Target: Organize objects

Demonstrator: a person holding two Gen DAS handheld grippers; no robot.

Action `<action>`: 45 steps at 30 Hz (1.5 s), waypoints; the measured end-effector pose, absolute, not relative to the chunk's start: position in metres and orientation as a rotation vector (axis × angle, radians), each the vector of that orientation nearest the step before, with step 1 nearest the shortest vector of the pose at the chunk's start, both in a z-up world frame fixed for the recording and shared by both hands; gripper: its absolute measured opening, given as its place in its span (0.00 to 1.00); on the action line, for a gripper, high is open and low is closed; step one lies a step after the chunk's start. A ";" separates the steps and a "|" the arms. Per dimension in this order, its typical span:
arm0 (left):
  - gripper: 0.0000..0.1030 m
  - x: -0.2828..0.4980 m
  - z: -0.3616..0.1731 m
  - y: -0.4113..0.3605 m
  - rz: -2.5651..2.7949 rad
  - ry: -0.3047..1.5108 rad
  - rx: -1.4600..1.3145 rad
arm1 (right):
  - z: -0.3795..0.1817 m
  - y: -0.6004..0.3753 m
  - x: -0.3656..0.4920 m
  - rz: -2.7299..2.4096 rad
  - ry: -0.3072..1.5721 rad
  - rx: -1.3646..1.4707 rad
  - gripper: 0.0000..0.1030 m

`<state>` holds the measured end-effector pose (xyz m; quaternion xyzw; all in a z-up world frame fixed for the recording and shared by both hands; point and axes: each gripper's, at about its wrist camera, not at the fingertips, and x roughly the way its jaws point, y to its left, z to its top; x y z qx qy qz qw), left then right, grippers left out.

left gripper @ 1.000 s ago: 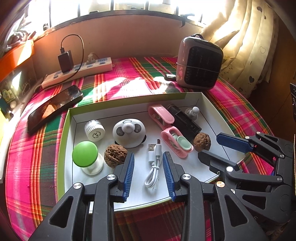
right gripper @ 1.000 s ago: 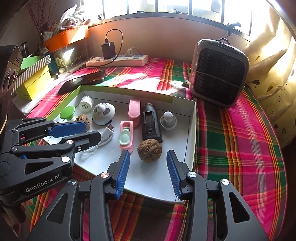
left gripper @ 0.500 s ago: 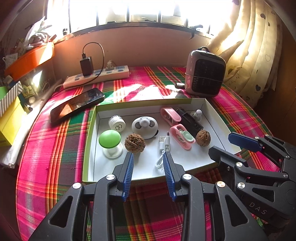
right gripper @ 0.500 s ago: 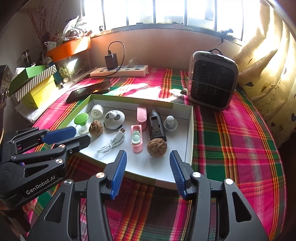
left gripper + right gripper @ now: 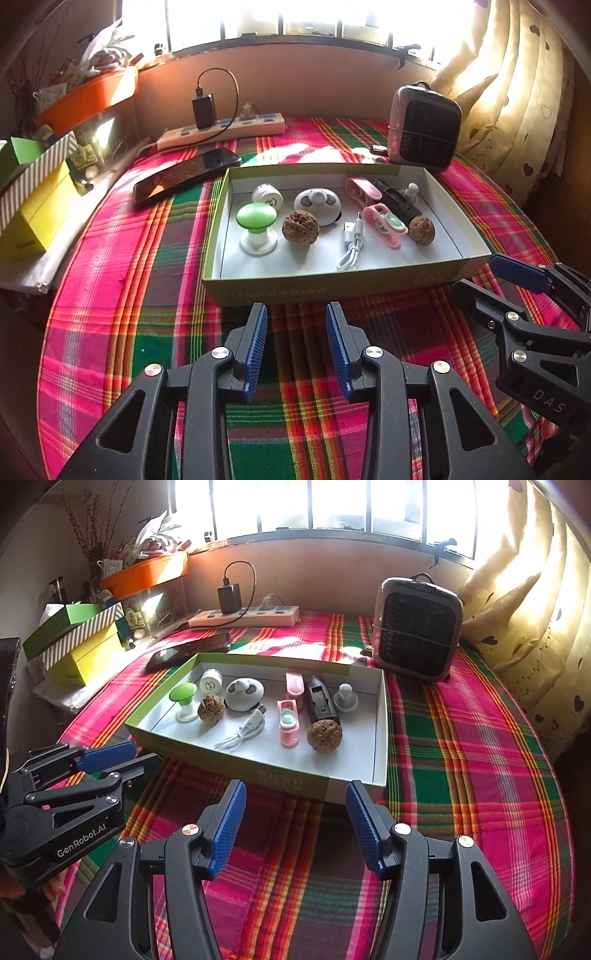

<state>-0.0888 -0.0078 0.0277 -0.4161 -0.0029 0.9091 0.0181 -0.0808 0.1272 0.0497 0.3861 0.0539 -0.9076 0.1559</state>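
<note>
The green box [image 5: 332, 284] stands on the checked cloth [image 5: 129, 295], with two walnuts [image 5: 300, 231], a white cable [image 5: 351, 251] and other small things inside. The left gripper [image 5: 295, 347] is spread a little and empty. The right gripper [image 5: 295, 827], just been opening, is spread wider, with nothing between its jaws.

Left gripper [image 5: 296, 345] parted, empty; right gripper [image 5: 295, 827] just widened, empty
</note>
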 end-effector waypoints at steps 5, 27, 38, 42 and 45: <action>0.31 -0.082 0.006 -0.012 2.802 -0.008 -1.397 | 0.035 0.130 -0.078 -2.588 0.157 1.172 0.59; 0.42 -0.078 0.005 -0.008 2.876 -0.021 -1.357 | 0.019 0.147 -0.082 -2.637 0.146 1.305 0.76; 0.44 -0.079 0.005 -0.009 2.878 -0.031 -1.360 | 0.019 0.145 -0.083 -2.636 0.150 1.308 0.78; 0.44 -0.079 0.005 -0.010 2.878 -0.032 -1.360 | 0.019 0.145 -0.083 -2.636 0.151 1.308 0.78; 0.44 -0.079 0.004 -0.010 2.878 -0.031 -1.360 | 0.019 0.145 -0.083 -2.636 0.151 1.308 0.78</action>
